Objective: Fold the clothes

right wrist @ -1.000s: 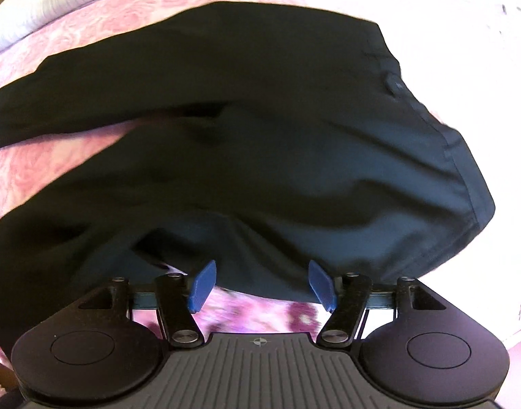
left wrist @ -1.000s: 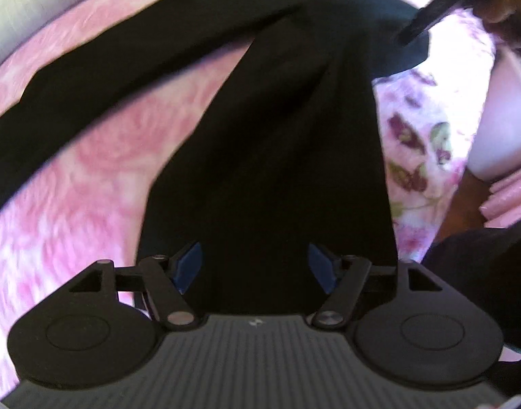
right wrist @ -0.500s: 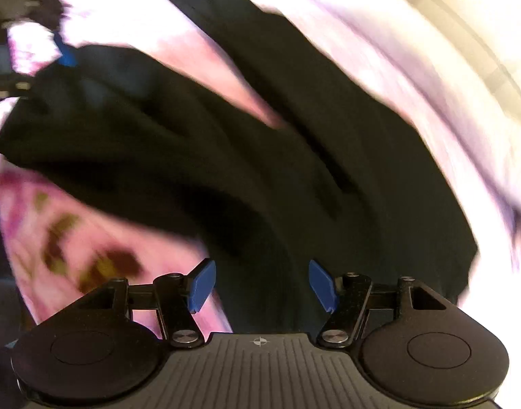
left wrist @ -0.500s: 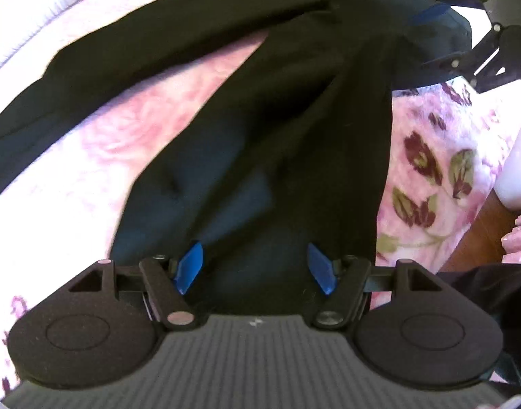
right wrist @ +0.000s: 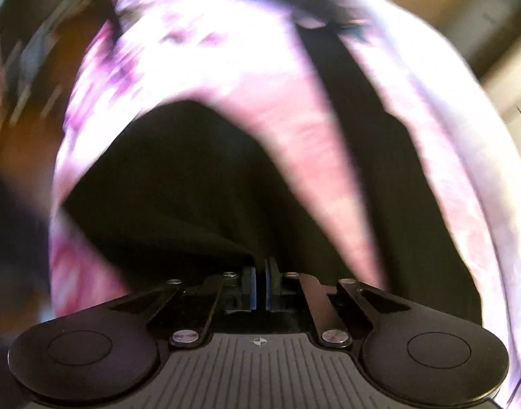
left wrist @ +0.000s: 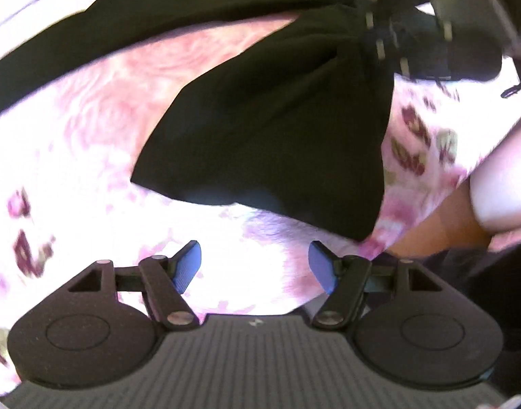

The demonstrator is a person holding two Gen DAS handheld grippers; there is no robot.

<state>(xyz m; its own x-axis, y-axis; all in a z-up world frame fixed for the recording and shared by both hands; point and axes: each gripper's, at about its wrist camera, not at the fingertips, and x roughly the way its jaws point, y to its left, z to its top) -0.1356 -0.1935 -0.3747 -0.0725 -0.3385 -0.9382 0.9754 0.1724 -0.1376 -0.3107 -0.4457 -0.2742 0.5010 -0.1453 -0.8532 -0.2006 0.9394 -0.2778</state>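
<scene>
The black trousers [left wrist: 270,136] are lying on a pink flowered bedspread [left wrist: 100,109]. In the left wrist view, one leg is spreading toward the camera and its hem edge is ending a little short of the left gripper [left wrist: 253,266]. The other leg is running away as a long dark band toward the upper left. Both legs are meeting at the upper right, where the cloth is bunching into tight gathers.

Open bedspread is showing between the two legs and on the left side of the near leg. On the right, the bedspread edge is dropping off to a brown floor [left wrist: 441,228]. A pale rounded object [left wrist: 499,191] is standing just beside that edge; what it is cannot be told.

The right gripper [right wrist: 259,288] is showing as a blurred dark frame at the gathered upper right in the left wrist view. In its own view, its blue pads are sitting almost together, pinching black cloth of the trousers, with the legs fanning out ahead.

The left gripper is hanging over bare bedspread. Its jaws are opening, standing wide apart, with nothing between them.
</scene>
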